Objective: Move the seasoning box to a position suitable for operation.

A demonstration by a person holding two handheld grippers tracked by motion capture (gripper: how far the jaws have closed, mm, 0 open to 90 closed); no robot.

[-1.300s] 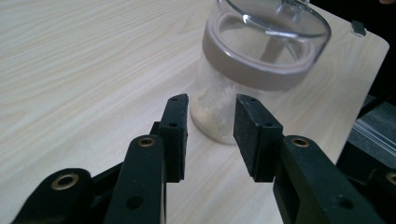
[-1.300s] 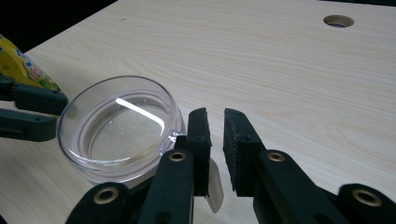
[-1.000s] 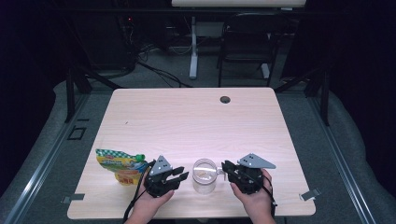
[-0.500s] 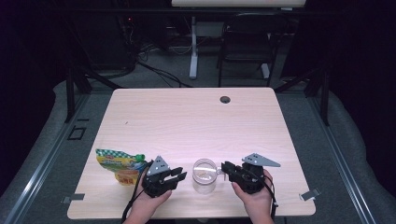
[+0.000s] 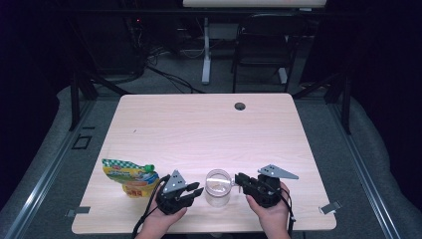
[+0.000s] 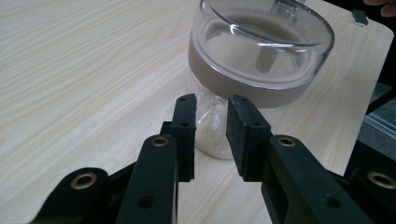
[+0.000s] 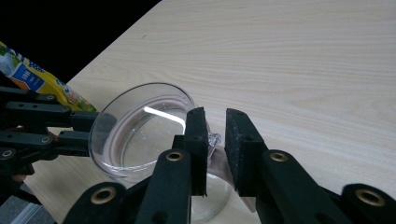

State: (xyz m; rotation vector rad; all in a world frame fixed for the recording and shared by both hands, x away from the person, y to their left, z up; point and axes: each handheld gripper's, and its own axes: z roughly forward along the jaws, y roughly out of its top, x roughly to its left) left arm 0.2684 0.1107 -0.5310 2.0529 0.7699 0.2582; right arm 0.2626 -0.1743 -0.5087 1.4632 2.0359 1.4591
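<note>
Left tool (image 5: 198, 190), at 9 o'clock of the jar (image 5: 218, 183), is just now narrowing its jaws, with nothing between them. Right tool (image 5: 238, 179), at 3 o'clock, is clamping the tab (image 7: 214, 139), steadying the jar.

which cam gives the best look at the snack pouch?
High view: the whole snack pouch lies on the table, just left of the left claw. The right gripper view catches a strip of the pouch at its left edge. In the left gripper view, the clear jar dominates.

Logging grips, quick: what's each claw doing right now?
Left claw: open, jaws have just been closing, nothing between them.
Right claw: closed on the jar tab.
</note>
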